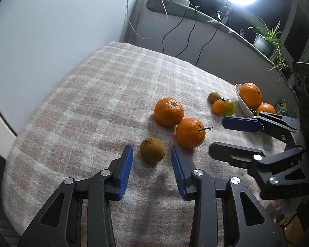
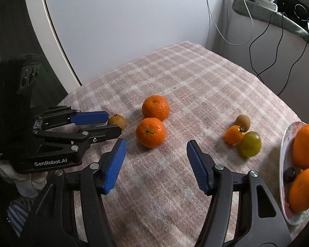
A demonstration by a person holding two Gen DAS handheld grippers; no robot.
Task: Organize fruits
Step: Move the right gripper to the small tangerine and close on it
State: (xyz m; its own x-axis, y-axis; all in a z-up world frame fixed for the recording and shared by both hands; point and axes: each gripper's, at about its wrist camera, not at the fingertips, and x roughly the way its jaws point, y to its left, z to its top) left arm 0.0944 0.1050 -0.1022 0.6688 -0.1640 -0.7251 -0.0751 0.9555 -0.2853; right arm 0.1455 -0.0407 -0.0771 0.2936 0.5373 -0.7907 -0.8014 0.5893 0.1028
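My left tongs (image 1: 152,156) are apart, nothing gripped, tips either side of the kiwi (image 1: 152,150) at 12 o'clock and not touching it. My right tongs (image 2: 156,150) are apart too, wider, empty, aimed at the near orange (image 2: 151,132) at 12 o'clock, with the far orange (image 2: 155,107) touching it just behind.

Progress, my read: early. Plate (image 2: 283,177) at 3 o'clock of the right tongs holds two oranges plus a small dark fruit I can't identify. Still loose on the blanket (image 2: 175,78): the kiwi, two oranges, and at 1 o'clock a cluster of second kiwi (image 2: 242,121), small orange tomato (image 2: 233,134), green fruit (image 2: 250,144).

Kiwi is egg-shaped, lying on its side, long axis roughly 10-to-4 in the left view, stem nub at the 10 o'clock end
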